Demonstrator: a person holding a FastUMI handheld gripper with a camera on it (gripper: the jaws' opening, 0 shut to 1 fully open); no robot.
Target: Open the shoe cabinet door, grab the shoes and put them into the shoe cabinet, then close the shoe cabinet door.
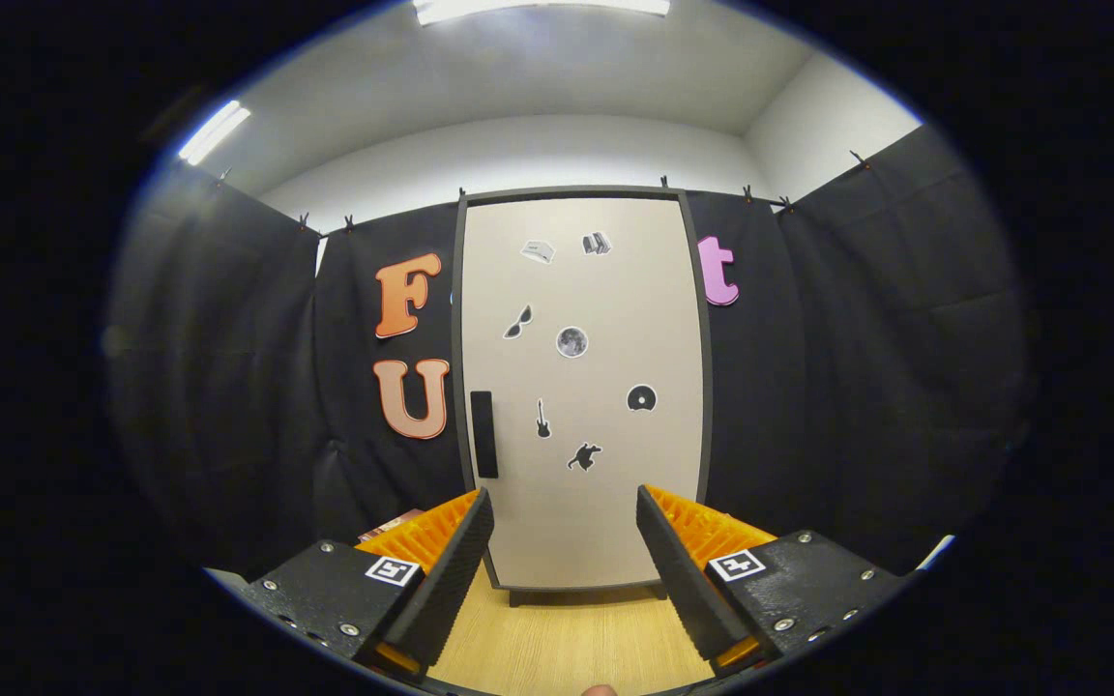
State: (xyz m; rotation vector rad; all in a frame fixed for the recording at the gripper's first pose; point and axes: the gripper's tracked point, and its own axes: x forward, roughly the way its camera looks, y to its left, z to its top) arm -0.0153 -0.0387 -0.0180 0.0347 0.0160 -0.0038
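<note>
Gripper (565, 541): lower centre of frame; fingers spread apart, holding nothing.
Floor (567, 638): bare wood between fingers and cabinet.
Handle (484, 434): dark vertical bar at door's left edge, centre-left of frame.
Cabinet door (581, 387): centre of frame, beyond the fingers, closed, bearing small stickers (571, 341).
Shoes: location cannot be determined.
Progress: nothing done; opening, loading, closing all remain.
Obstructions: none apparent before the door.

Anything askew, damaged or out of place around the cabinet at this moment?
Nothing stands out. The shoe cabinet door is shut and sits square in its frame, its dark handle upright near its edge. The gripper is open, fingers apart and short of the door, above the wooden floor.
</note>
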